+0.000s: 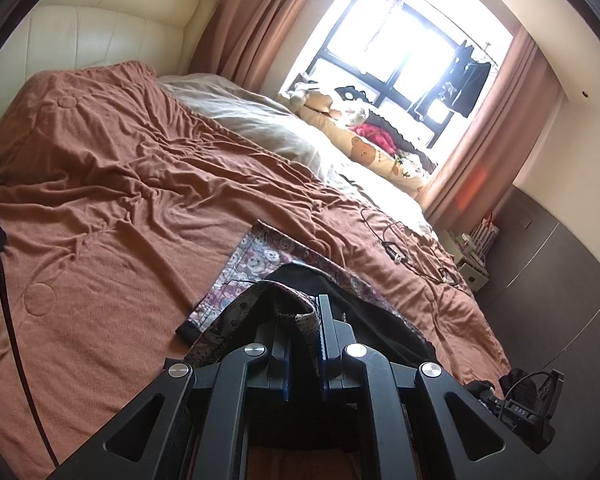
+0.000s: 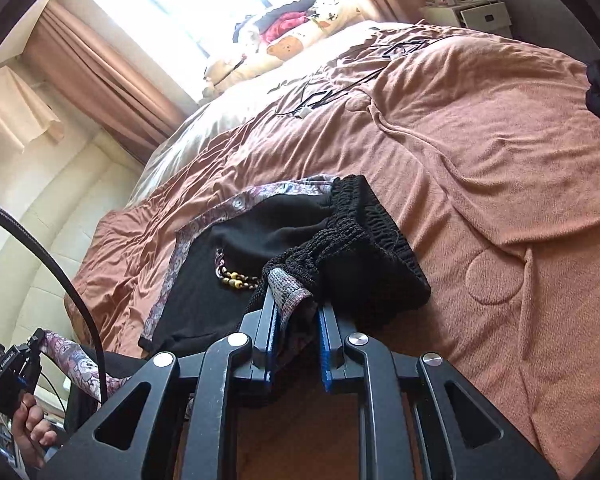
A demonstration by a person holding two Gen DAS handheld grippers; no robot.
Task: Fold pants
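The pants [image 2: 260, 236] are black with a pink and grey bear-print border and a ruffled black waistband [image 2: 372, 220]. They lie on the rust-coloured bed cover [image 2: 500, 160]. My right gripper [image 2: 298, 312] is shut on a fold of waistband and printed hem. My left gripper [image 1: 304, 312] is shut on a printed hem of the pants [image 1: 260, 256], lifted a little above the bed. The left gripper also shows in the right wrist view [image 2: 20, 364], holding printed cloth beyond the bed's edge. A beaded cord [image 2: 236, 278] lies on the black cloth.
Black cables [image 1: 404, 248] lie on the cover near the far side. Pillows and soft toys [image 1: 380, 140] line the window. A small white cabinet [image 1: 472, 264] stands by the bed. A black cable [image 1: 4, 280] hangs at the left.
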